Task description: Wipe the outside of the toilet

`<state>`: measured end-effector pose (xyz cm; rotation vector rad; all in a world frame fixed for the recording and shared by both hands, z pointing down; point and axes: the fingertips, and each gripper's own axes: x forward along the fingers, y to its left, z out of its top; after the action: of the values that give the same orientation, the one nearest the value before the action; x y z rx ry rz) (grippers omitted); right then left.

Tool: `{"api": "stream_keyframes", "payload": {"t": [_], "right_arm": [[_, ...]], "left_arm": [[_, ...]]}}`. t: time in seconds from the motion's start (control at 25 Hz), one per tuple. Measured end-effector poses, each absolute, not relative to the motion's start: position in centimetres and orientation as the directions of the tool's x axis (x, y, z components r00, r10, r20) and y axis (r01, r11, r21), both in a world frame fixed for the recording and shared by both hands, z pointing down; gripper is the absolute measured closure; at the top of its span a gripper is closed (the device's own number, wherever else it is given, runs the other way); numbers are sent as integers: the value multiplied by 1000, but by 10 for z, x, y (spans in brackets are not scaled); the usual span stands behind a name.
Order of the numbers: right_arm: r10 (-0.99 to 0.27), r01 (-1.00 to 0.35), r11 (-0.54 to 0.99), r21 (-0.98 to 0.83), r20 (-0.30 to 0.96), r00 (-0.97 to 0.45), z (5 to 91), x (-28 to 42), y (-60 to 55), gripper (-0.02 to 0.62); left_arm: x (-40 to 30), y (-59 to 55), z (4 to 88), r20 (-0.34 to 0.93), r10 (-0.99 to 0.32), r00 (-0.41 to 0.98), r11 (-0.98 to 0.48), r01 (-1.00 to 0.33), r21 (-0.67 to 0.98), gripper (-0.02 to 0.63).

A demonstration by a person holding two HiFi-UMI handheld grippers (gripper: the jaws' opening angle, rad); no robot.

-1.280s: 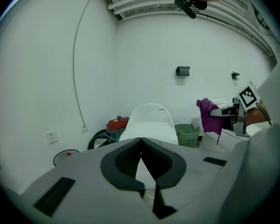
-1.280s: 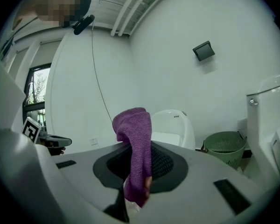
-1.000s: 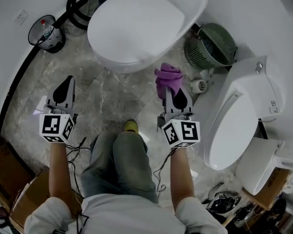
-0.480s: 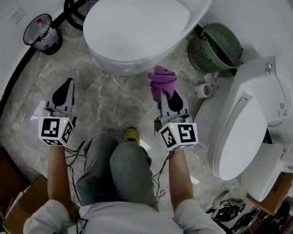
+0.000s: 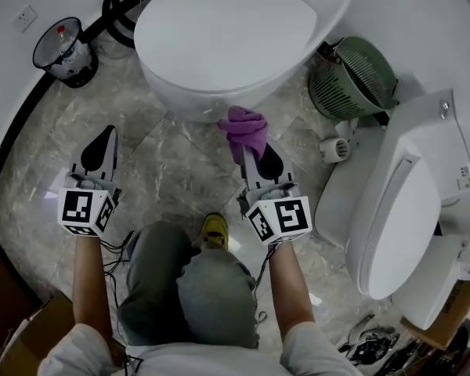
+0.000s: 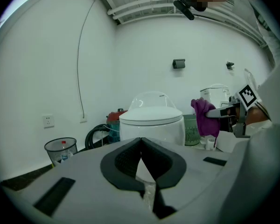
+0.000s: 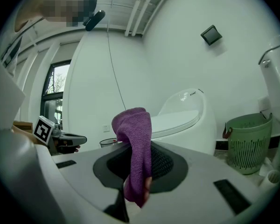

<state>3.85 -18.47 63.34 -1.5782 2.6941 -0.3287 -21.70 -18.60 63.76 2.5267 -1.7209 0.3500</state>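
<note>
Holding purple cloth (image 5: 245,128) by toilet (image 5: 219,41) | right gripper (image 5: 255,153) pinches it | left gripper (image 5: 105,134) closed, empty | next we press, rub.

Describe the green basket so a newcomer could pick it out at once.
Find the large white toilet at the top of the head view. Right of it, before the second toilet, stands the green basket. It alone is green with slatted sides.
</note>
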Motion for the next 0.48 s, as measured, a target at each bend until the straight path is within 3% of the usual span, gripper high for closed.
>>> {"api": "stream_keyframes", "payload": {"t": [0.48], "right_arm": [[-769, -767, 615, -184, 74, -635, 664, -46, -193, 518]], "left_arm": [[-233, -180, 668, 201, -912, 358, -385, -915, -118, 589]]}}
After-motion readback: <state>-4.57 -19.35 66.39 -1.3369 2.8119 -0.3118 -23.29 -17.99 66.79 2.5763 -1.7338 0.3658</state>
